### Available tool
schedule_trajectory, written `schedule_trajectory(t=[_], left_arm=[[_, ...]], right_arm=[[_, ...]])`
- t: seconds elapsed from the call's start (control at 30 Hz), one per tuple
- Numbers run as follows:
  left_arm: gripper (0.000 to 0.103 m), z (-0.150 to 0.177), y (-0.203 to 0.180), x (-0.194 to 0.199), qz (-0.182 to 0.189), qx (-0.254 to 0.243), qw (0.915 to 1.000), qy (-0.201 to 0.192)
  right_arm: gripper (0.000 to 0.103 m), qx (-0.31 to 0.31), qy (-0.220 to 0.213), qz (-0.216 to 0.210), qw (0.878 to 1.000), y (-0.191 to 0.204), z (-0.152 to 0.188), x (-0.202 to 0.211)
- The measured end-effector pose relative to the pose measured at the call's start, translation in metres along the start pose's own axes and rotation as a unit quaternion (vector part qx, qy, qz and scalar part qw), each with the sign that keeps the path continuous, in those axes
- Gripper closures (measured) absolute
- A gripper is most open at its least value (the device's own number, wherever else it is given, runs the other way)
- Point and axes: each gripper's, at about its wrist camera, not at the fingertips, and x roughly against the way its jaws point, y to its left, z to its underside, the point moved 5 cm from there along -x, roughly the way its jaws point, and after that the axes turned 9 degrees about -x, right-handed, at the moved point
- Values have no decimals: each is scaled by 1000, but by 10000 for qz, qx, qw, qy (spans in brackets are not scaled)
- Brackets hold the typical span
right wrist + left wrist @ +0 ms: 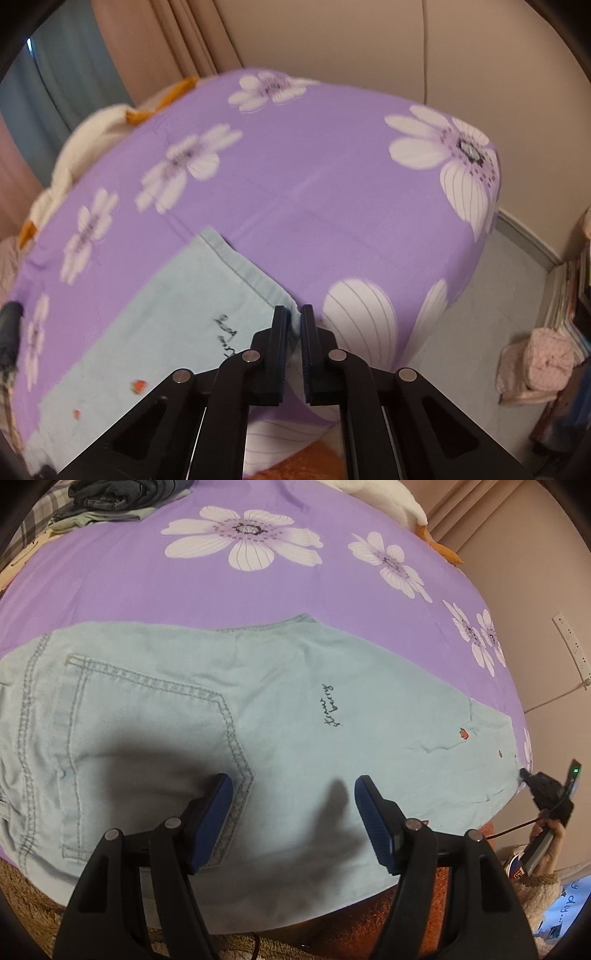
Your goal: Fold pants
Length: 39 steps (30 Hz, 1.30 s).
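Pants flat on bed; left tongs open, right tongs clamped on hem.

I read the left gripper (293, 794) hovering jaws apart above the pale-blue pants (258, 701); my right gripper (294, 321) pinches the hem corner. At 12 o'clock, purple flowered sheet (147, 583), then folded clothes (122, 496).
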Motion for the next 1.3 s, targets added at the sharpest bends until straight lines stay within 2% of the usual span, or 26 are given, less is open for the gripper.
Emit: schedule_trajectory(t=[0.07,0.17,0.37,0.57,1.0,1.13,1.17,1.2,1.3], left_arm=[[34,0,2,0,53,57,10000,-5],[36,1,4,6,154,193,9997,39],[37,10,7,27,158,221,9996,-42],[37,15,15,17,293,400,9987,99],[34,13,22,14,595,624,9963,-13],[34,12,23,15,640,680,9956,-44],[34,12,23,16,643,685,9956,-54],[34,12,22,16,641,689,9955,-67],[34,13,22,17,592,707,9957,-83]], right_arm=[[97,-48,225,119,9997,-6,7,-20],[97,-147,195,102,9996,-7,7,-23],[97,51,124,280,9995,-1,8,-24],[97,-11,108,277,9996,-3,9,-24],[97,-36,114,288,9995,-3,9,-24],[95,14,169,73,9998,-7,7,-19],[93,-96,188,-17,9998,-10,7,-17],[86,-242,222,-119,9994,-13,7,-16],[59,-561,320,-429,9970,-22,14,-8]])
